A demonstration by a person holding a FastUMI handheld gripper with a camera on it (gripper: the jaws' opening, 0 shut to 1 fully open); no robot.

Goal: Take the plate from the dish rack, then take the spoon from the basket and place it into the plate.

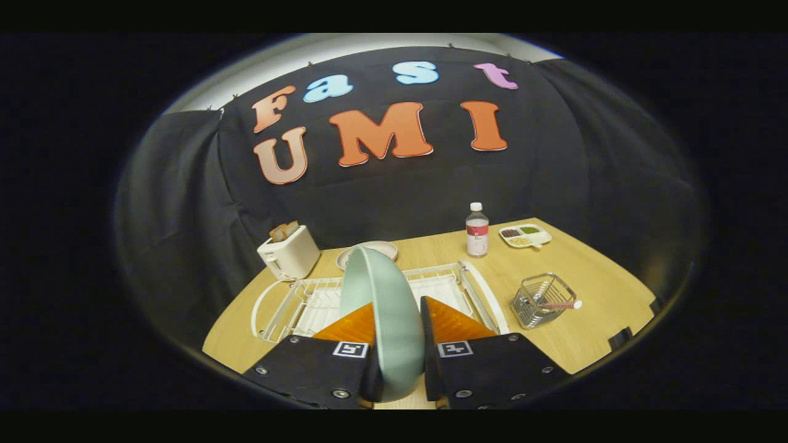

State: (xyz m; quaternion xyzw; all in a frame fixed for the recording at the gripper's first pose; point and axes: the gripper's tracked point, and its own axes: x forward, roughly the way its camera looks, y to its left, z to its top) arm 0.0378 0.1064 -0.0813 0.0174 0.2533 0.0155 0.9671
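Observation:
A pale green plate (385,307) stands on edge between my two fingers, and my gripper (398,320) is shut on its rim. The plate is held above the white wire dish rack (295,304), which lies just beyond the fingers on the wooden table. To the right of the rack stands a small wire basket (542,299) with a pink-handled spoon (561,304) lying in it, its white end sticking out to the right.
A white toaster (288,252) with bread stands beyond the rack to the left. A second pale plate (369,251) lies behind the rack. A water bottle (476,231) and a divided snack tray (524,235) sit farther back right. The table (591,277) has a free edge at right.

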